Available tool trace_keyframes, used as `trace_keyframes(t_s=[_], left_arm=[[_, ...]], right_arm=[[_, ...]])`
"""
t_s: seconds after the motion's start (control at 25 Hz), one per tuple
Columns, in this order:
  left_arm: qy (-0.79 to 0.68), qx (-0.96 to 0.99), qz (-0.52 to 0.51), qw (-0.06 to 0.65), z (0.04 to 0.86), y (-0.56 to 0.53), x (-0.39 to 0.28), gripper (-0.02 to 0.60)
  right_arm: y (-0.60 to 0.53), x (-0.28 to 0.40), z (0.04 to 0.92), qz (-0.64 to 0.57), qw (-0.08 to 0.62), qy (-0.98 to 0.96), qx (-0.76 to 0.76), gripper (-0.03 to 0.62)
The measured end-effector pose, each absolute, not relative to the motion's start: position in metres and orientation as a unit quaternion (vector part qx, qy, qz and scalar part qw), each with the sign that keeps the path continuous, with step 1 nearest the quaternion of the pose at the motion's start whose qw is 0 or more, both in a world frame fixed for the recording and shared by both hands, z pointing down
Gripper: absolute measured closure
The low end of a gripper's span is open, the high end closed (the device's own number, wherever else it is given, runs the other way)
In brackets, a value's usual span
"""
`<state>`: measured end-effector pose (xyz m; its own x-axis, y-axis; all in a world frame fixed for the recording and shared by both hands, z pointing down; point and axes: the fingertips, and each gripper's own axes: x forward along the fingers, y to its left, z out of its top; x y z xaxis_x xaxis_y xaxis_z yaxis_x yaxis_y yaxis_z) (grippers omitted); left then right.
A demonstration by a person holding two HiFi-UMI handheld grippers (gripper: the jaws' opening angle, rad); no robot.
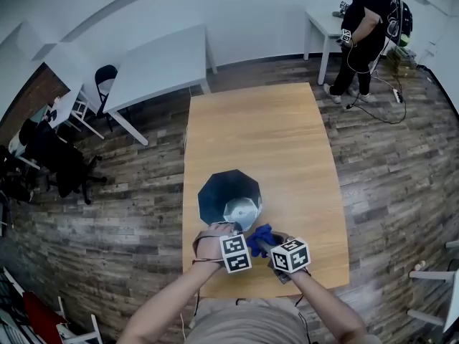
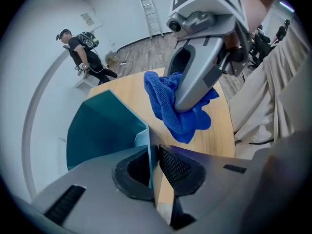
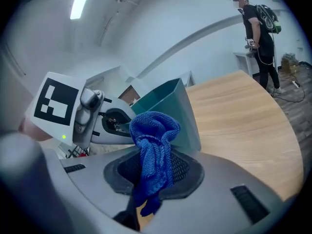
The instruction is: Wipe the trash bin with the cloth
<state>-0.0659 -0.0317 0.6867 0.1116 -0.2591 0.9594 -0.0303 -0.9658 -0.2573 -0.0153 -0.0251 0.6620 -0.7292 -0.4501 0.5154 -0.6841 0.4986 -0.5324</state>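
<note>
**Bin pinched at the rim, cloth gripped beside it**

Your left gripper [image 2: 155,172] has its jaws pressed together on the thin teal wall of the trash bin [image 1: 215,192], pinching it at the rim on the side nearest you. The bin sits on the near half of the wooden table [image 1: 258,127], its mouth open to the head view, so you look down onto its pale bottom. Your right gripper [image 3: 155,174] is clamped on the blue cloth [image 3: 155,140]. The bunched cloth stands up out of the jaws and a tail hangs below them. In the head view the cloth is just beside the bin's near rim, to the right of your left gripper. Beyond the table's far end a person [image 1: 369,20] stands at a white table [image 1: 324,24]
</note>
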Motion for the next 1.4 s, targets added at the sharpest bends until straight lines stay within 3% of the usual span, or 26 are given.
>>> trace_keyframes(t_s=[0.52,1.4], left_arm=[[0.086,-0.75,-0.65,0.089,0.681,-0.035,-0.061,0.541],[0.077,-0.756,-0.644,0.092,0.683,-0.039,-0.062,0.543]], right_arm=[[-0.045,-0.048,0.667,0.399,0.158,-0.84,0.331,0.519],[-0.069,-0.066,0.896,0.458,0.276,-0.771,0.346,0.519]])
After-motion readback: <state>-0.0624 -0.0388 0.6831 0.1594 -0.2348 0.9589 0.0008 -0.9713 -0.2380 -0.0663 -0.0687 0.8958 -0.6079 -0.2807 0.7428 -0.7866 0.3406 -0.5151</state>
